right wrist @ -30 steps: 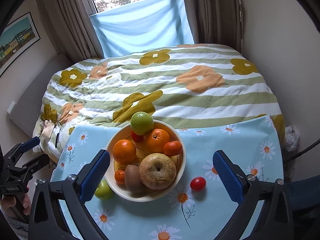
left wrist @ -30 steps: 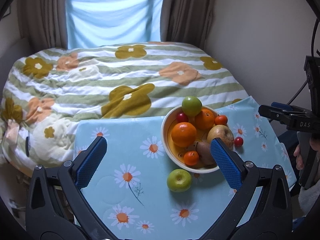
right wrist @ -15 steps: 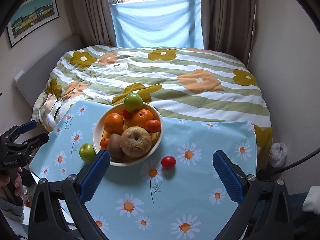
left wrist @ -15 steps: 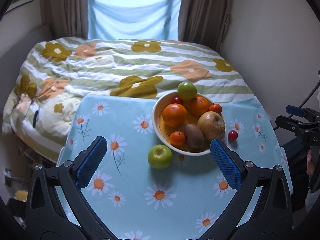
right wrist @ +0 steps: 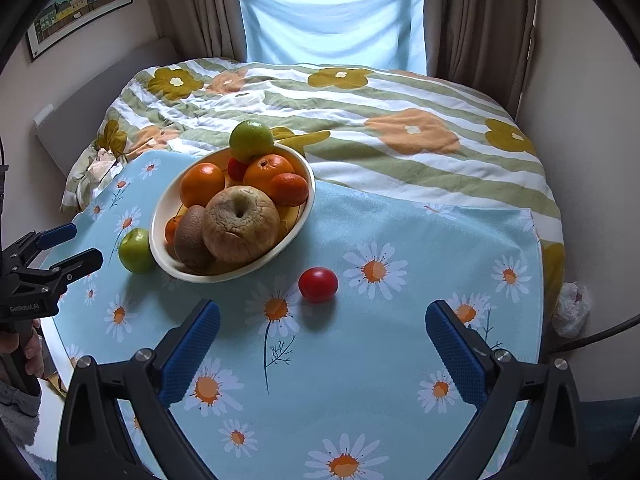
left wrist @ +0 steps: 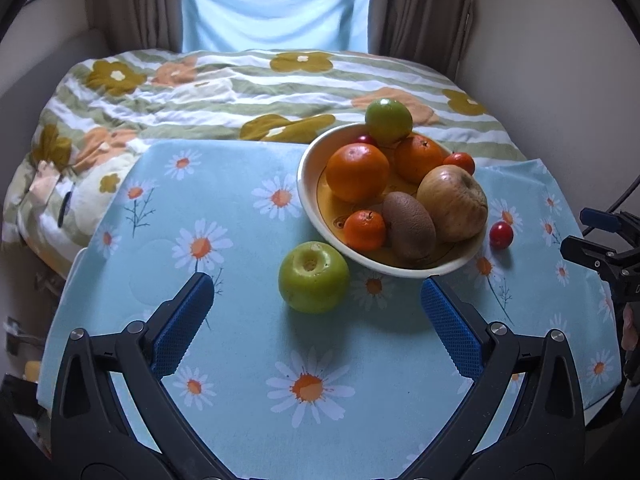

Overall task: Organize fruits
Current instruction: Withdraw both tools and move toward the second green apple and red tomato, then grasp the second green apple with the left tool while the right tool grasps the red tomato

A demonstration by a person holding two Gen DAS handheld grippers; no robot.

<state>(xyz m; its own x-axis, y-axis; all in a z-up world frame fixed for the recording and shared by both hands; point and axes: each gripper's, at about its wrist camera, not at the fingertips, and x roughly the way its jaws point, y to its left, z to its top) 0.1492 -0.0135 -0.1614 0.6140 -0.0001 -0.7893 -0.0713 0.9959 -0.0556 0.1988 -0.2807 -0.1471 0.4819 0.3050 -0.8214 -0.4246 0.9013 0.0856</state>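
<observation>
Daisy-print cloth (right wrist: 400, 360) covers the table beside a floral-quilted bed (right wrist: 400, 112); curtains (right wrist: 472, 12) behind.

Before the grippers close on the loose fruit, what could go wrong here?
The green apple sits close against the bowl; the open left gripper might nudge the rim. The heaped upper apple could then roll off. The round red fruit may roll away from the open right gripper.
</observation>
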